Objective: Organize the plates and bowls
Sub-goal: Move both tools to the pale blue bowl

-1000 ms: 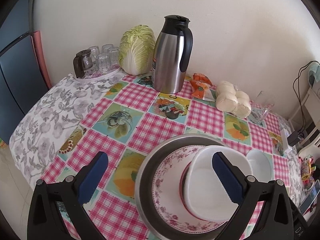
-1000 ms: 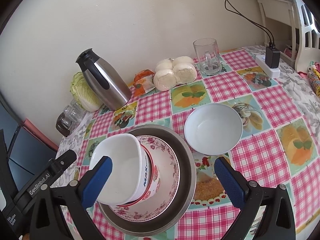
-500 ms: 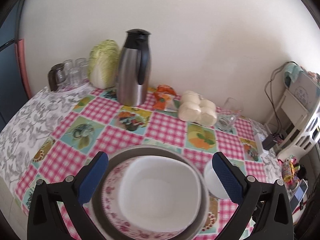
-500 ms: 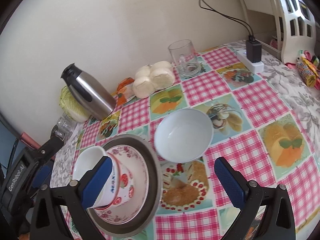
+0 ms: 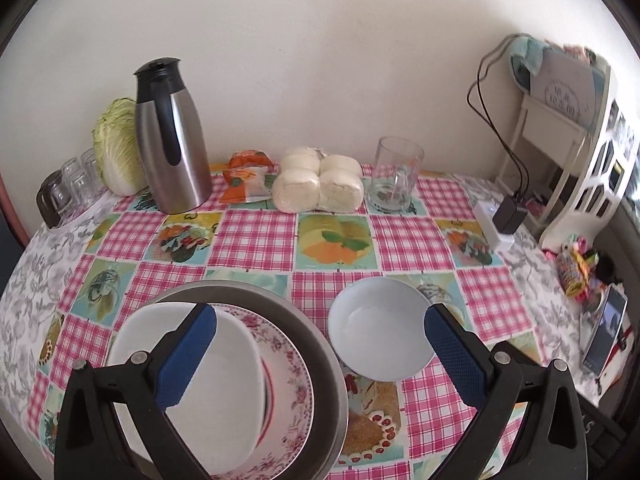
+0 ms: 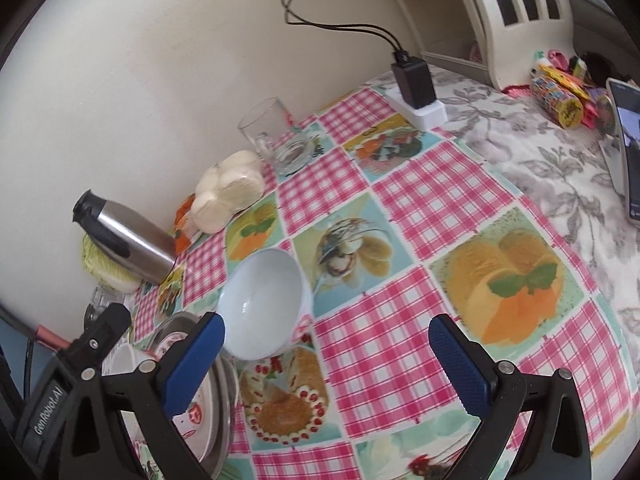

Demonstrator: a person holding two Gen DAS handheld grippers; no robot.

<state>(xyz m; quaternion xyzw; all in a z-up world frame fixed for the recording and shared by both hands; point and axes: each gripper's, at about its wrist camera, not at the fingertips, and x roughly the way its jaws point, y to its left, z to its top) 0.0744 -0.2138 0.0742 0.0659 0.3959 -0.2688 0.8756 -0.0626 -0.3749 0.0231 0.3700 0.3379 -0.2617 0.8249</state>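
Both grippers have swung rightward since a moment ago, so the white round bowl now sits between the spread, empty fingers of the left gripper. It rests near the tablecloth's front edge, just beside the steel plate carrying the floral plate and white cup. The right gripper hangs released too, its left pad over the steel plate's rim.

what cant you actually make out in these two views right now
- Left wrist view: the near side of the metal basin and floral plate is cut off by the bottom edge and the left gripper.
- Left wrist view: the left gripper finger covers part of the white square bowl.
- Right wrist view: the stack sits mostly behind the right gripper.
- Right wrist view: the phone is cut by the right edge, its screen unreadable.
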